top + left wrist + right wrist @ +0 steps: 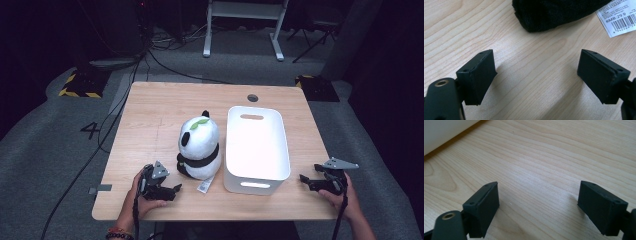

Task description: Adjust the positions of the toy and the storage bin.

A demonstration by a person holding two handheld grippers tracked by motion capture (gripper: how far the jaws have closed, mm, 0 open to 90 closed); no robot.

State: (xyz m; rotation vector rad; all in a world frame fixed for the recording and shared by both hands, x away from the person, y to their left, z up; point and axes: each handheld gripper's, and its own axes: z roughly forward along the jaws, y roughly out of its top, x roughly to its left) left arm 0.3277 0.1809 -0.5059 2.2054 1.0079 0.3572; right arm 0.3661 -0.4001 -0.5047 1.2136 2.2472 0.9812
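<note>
left gripper (176, 189) – jaws wide, empty, near panda (199, 145) | right gripper (303, 178) – jaws wide, empty, beside bin (256, 172)

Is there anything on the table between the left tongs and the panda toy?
Nothing visible. The left tongs rest open on the table, pointing toward the panda toy. In the left gripper view bare wood lies between the jaws and the toy's black foot. Its paper tag lies off to one side, not in the path.
</note>
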